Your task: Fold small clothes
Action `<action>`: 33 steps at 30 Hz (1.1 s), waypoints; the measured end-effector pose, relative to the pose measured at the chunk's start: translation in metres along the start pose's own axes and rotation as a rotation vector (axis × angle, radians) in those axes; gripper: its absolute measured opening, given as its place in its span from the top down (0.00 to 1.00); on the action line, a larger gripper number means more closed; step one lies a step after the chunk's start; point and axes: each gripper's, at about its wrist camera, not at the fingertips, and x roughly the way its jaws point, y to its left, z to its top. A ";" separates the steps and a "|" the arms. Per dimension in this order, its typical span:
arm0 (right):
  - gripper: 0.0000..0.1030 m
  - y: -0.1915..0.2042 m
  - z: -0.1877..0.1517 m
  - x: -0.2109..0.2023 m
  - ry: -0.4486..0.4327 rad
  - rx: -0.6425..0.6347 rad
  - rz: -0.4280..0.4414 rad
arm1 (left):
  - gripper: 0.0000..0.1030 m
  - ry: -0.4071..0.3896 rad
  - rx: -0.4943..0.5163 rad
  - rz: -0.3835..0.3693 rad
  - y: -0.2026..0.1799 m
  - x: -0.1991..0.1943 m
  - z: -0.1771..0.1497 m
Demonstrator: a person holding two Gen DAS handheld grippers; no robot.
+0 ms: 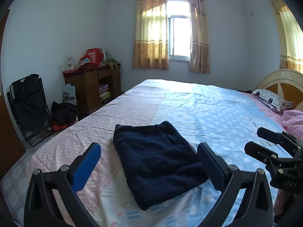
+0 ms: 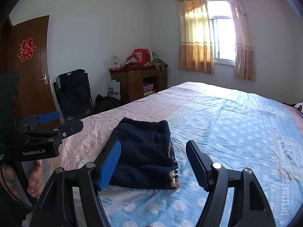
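Note:
A dark navy knitted garment (image 1: 157, 160) lies folded into a flat rectangle on the bed (image 1: 217, 113), near its front edge. It also shows in the right wrist view (image 2: 145, 151), with a patterned hem at its near right corner. My left gripper (image 1: 149, 162) is open and empty, raised above the garment's near end. My right gripper (image 2: 153, 162) is open and empty, raised just right of the garment. Each gripper shows in the other's view, the right gripper (image 1: 265, 141) at the right edge and the left gripper (image 2: 56, 121) at the left.
The bed sheet is pink on the left and blue with white dots on the right. A pillow (image 1: 270, 99) and a pink cloth (image 1: 293, 121) lie by the headboard. A folding chair (image 1: 28, 107), a black bag (image 1: 64, 113) and a wooden desk (image 1: 92, 87) stand left of the bed.

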 end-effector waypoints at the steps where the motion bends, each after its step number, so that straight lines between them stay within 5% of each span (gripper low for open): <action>1: 0.30 0.000 0.000 0.000 0.000 0.000 0.001 | 0.00 0.000 0.000 0.000 0.000 0.000 0.000; 33: 0.30 0.003 0.000 -0.010 -0.037 0.005 0.002 | 0.00 0.000 0.023 0.008 0.001 -0.003 0.001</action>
